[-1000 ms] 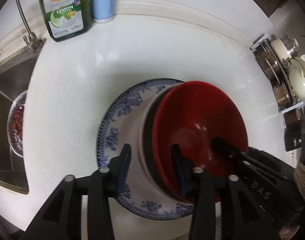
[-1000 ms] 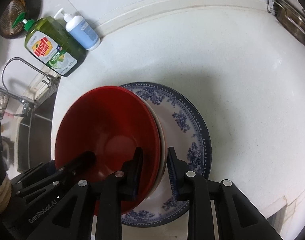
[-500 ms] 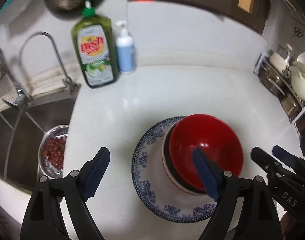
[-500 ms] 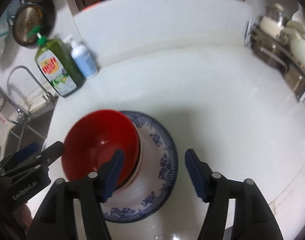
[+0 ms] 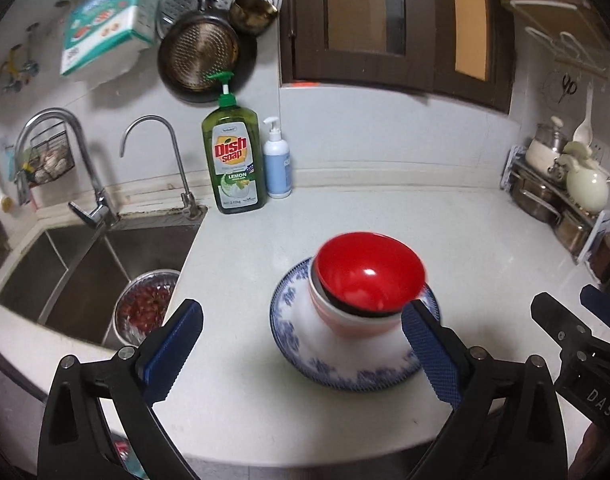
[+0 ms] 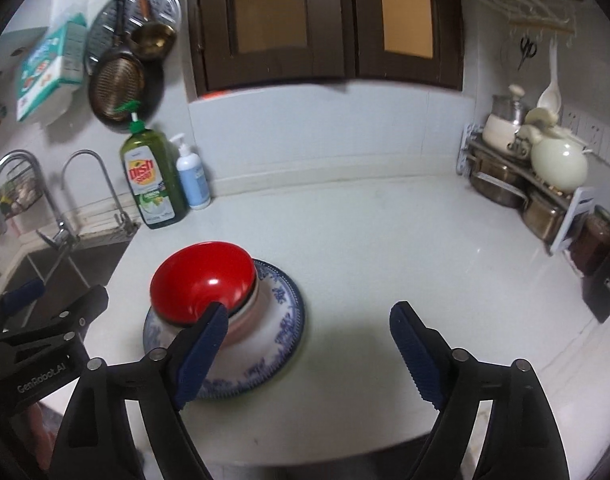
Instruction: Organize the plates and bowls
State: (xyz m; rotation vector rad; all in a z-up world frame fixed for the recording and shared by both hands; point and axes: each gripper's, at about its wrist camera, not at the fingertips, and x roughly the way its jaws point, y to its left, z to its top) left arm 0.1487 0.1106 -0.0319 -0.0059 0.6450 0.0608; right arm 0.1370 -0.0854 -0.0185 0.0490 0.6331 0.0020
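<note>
Stack, centre frame: red bowl (image 5: 369,270) nested in white bowl (image 5: 357,322) on blue-patterned plate (image 5: 345,372); stacking appeared complete. Left gripper (image 5: 301,354) and right gripper (image 6: 305,354) were opening, jaws spread, nothing between them.

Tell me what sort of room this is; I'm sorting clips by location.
A home kitchen, most likely: a steel sink with taps, dish soap on the counter, and pans hanging on the wall. Pots sit on a rack in the corner.
</note>
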